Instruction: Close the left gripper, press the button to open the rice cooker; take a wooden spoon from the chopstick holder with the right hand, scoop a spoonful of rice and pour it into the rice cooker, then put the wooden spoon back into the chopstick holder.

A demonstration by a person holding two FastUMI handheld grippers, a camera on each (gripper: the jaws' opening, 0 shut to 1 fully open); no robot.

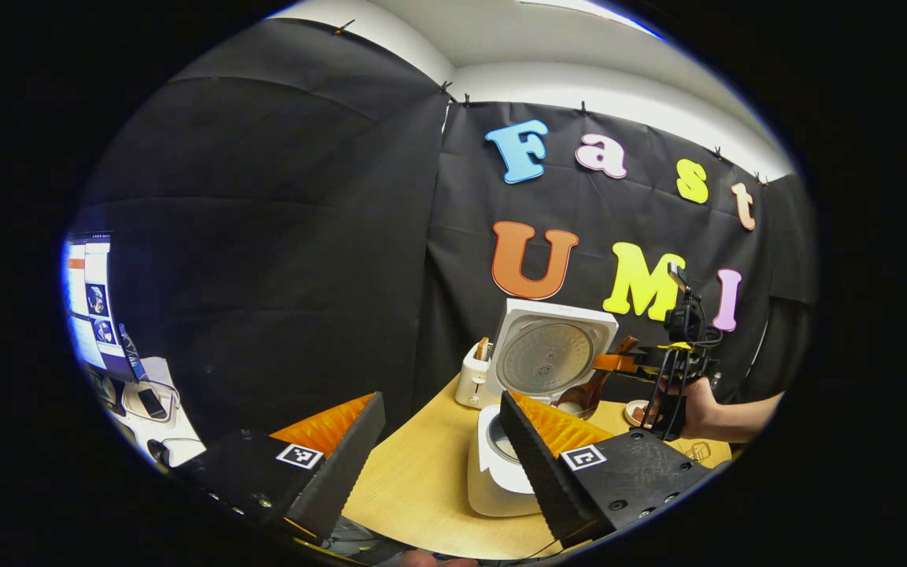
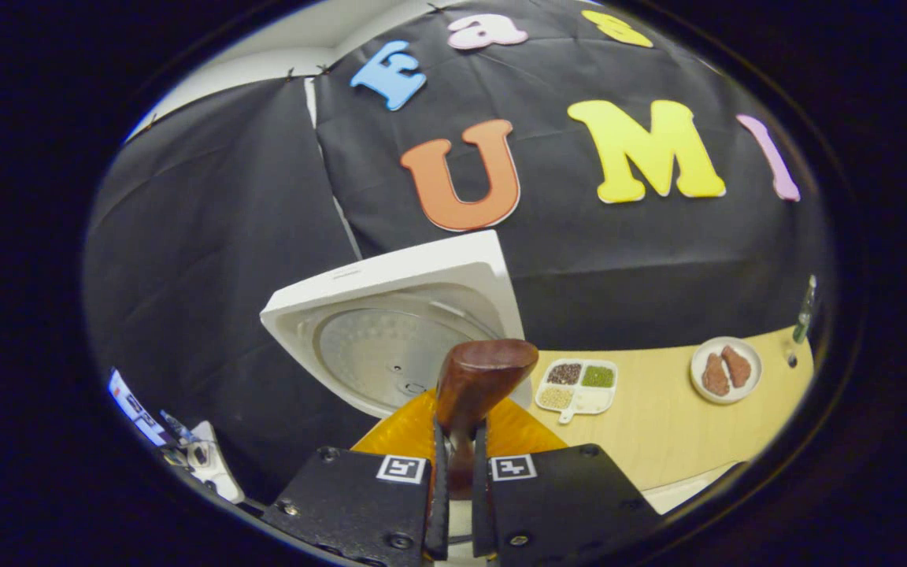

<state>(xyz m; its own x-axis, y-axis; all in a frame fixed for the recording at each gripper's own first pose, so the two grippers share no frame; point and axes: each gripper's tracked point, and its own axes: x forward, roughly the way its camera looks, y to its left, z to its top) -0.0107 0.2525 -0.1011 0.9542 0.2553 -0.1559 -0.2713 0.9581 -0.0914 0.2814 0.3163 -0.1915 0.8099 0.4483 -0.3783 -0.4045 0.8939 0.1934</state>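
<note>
A: Status of the rice cooker [image 1: 501, 472]?

B: Open. Its lid [image 2: 390, 331] stands raised on the counter [image 1: 422, 480]. The left gripper [image 1: 442, 449] hangs short of it, jaws spread wide, holding nothing.

A: And the spoon?

B: The right gripper [image 2: 453, 480] is clamped on the wooden spoon [image 2: 477, 386], bowl forward, in front of the lid. Whether it carries rice, I cannot tell.

A: Step in hand?

B: By my judgement, scooping or pouring. The next move calls for a level spoon, tipped only over the pot.

A: Clearances?

B: The raised lid crowds the far side. The sectioned grain tray [image 2: 577, 384] and a plate [image 2: 725, 370] sit well apart; open counter lies between.
</note>
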